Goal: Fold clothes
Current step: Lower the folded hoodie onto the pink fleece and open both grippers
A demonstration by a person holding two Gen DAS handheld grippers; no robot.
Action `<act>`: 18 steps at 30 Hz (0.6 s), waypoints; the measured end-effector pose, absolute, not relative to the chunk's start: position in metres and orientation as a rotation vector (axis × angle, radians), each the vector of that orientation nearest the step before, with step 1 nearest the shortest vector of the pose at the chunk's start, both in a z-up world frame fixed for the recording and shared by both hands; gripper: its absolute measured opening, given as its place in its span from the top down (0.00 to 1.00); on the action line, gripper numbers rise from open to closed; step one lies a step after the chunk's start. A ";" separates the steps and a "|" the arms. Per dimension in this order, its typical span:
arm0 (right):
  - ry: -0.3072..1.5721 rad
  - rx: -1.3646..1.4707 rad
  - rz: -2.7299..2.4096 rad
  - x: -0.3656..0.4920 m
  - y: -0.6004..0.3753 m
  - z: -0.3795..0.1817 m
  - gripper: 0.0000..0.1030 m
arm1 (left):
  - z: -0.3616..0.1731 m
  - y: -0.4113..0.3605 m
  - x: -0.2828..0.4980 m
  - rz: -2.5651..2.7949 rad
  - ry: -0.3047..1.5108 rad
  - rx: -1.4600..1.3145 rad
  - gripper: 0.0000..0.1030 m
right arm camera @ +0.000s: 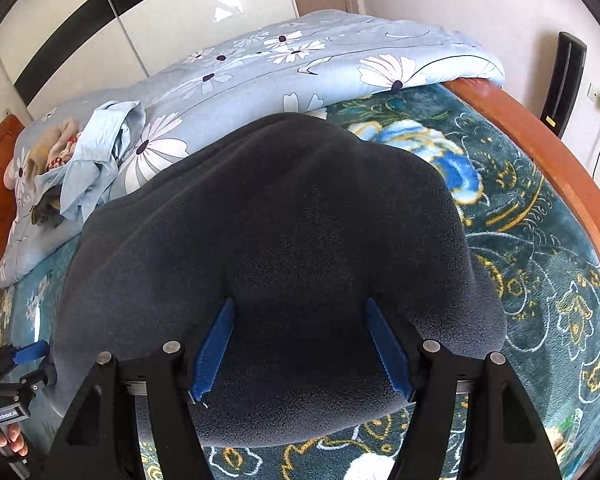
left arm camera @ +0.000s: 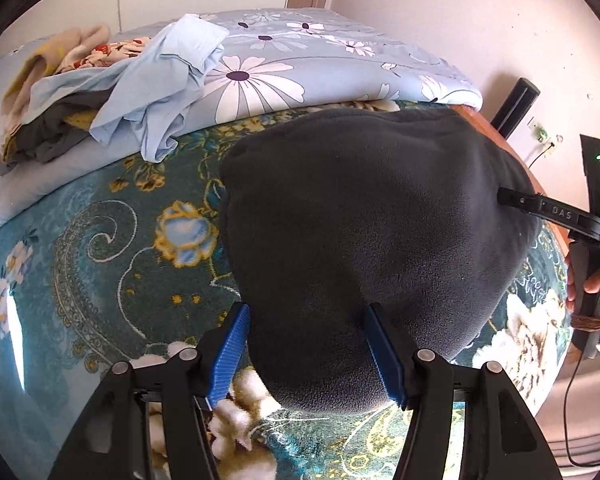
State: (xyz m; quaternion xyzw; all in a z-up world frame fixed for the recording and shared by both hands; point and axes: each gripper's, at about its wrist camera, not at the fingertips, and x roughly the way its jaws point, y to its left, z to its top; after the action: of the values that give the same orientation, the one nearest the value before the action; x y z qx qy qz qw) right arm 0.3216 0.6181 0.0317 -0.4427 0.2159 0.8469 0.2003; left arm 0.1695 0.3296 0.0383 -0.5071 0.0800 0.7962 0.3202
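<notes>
The left claw [left arm camera: 306, 354] and right claw [right arm camera: 302, 354] stand wide over the dark fleece [left arm camera: 372, 216], gripping nothing. The fleece hides much of the green blanket [left arm camera: 112, 232].

White letters "DAS" stand on the black bar of the right gripper [left arm camera: 548, 210], seen at the right edge of the left wrist view, running along the bar; more letters may come before them but they cannot be made out. In the right wrist view, a small white label on the left gripper [right arm camera: 10, 384], low at the left edge, bears black print that seems to read "GenRobot.AI", though it is small and tilted. A small yellow sticker on the black stand [right arm camera: 562, 80] at the far right is too small to read
</notes>
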 end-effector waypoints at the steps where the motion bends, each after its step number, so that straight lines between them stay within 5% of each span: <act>1: 0.597 -1.235 2.363 0.320 0.617 0.032 0.32 | 0.039 0.325 0.170 2.089 0.185 -1.327 0.38; 7: 0.601 -1.162 2.331 0.326 0.605 0.036 0.32 | 0.031 0.293 0.173 2.061 0.052 -1.367 0.29; 15: 0.635 -0.951 2.254 0.356 0.562 0.034 0.32 | 0.017 0.268 0.182 2.053 0.024 -1.371 0.01; 18: 0.670 -0.885 2.195 0.369 0.545 0.034 0.32 | 0.016 0.261 0.185 2.060 0.023 -1.356 0.00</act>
State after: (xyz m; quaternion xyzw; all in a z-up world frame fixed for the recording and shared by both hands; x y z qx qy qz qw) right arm 0.3688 0.5453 0.0344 -0.3393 0.2566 0.8409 0.3345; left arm 0.1853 0.2610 0.0161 -0.5188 0.0088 0.7881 0.3311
